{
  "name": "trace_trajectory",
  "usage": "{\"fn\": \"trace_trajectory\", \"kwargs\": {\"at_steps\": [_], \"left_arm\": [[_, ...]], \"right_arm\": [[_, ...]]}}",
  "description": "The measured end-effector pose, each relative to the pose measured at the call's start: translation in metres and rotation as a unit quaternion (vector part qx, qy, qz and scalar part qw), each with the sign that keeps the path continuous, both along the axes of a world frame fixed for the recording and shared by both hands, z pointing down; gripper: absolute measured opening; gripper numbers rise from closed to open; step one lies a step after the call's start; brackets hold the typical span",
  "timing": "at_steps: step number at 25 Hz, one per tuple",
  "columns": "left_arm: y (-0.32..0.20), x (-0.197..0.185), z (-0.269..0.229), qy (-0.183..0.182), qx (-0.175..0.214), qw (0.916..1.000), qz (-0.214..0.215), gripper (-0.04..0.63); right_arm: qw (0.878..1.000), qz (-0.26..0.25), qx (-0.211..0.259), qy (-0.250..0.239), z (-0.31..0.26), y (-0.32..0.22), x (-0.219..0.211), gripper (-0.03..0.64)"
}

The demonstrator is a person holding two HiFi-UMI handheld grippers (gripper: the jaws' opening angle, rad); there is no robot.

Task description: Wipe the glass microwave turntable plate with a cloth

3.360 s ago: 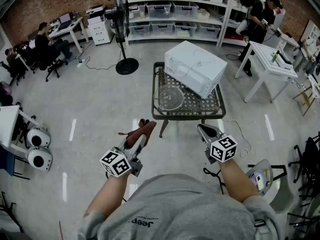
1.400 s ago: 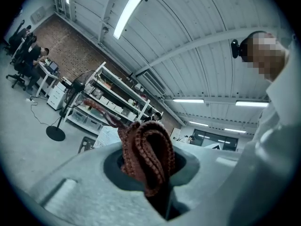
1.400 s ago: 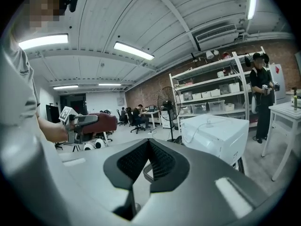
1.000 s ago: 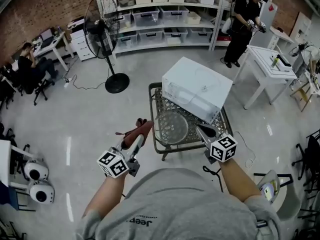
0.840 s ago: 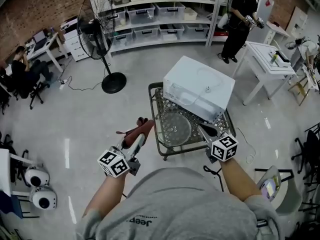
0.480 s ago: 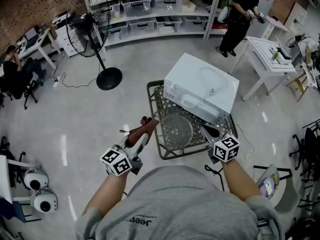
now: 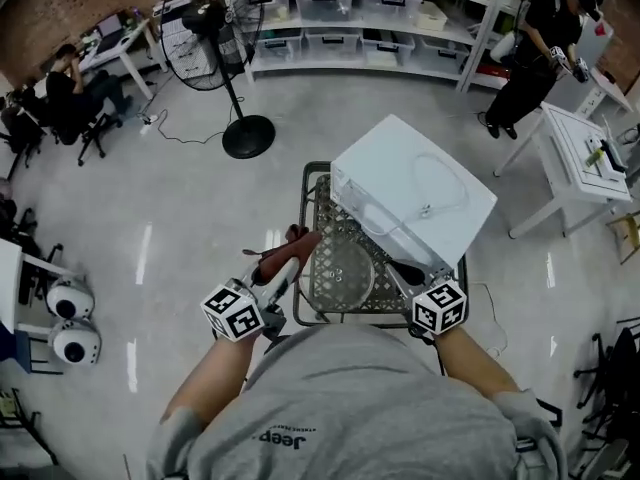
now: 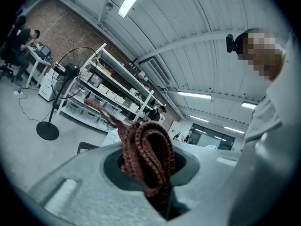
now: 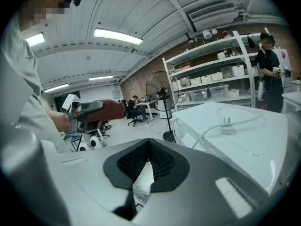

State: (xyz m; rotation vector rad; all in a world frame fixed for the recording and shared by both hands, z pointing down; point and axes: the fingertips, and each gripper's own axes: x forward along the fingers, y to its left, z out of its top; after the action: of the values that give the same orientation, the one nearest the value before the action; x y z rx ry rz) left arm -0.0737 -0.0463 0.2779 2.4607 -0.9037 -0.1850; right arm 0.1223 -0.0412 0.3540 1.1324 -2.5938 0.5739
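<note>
There are two grippers, one cloth, one glass plate, one microwave and one table. The left gripper [image 7: 288, 258] is clamped on the reddish-brown cloth [image 8: 148, 149], which bunches up in a fold between its jaws with a loose tail trailing out beyond. The right gripper [image 7: 396, 268] has its jaws drawn together at the tips and grips nothing (only a thin wedge of light shows behind them). The glass turntable plate [image 7: 340, 273] lies flat on the dark metal mesh table [image 7: 304, 223], on its near half, just in front of the white microwave [image 7: 420, 193], which sits askew over the far half with its cord and plug lying on top. From the head view the plate lies between the two grippers: the cloth end is by its left edge, over the table's left rim, and the right gripper's tip is by its right edge, close to the microwave's near corner. Whether either touches the plate cannot be told. Around stand one pedestal fan [image 7: 205, 23], a run of shelving [image 7: 350, 8] with bins, a white side table [image 7: 580, 158], a seated person [image 7: 75, 93] and a standing person [image 7: 535, 48].
</note>
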Motion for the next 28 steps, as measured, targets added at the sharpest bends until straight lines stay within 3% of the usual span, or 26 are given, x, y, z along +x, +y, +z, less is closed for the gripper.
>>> {"fn": "trace_trajectory", "kwargs": {"at_steps": [5,15,28], "left_arm": [[0.005,0.008,0.007,0.002,-0.024,0.9988,-0.043,0.067],[-0.013,-0.034,0.050,-0.038,-0.038,0.9983,0.022,0.067],[-0.019,-0.005,0.108,-0.044,-0.088,0.9946,0.034,0.067]], "right_arm": [[0.998,-0.061,-0.007,0.008,0.018,-0.007,-0.006,0.009],[0.997,0.011,-0.052,0.059,0.088,-0.014,-0.026,0.009],[0.990,0.006,-0.089,0.112,0.160,-0.007,-0.001,0.009]]}}
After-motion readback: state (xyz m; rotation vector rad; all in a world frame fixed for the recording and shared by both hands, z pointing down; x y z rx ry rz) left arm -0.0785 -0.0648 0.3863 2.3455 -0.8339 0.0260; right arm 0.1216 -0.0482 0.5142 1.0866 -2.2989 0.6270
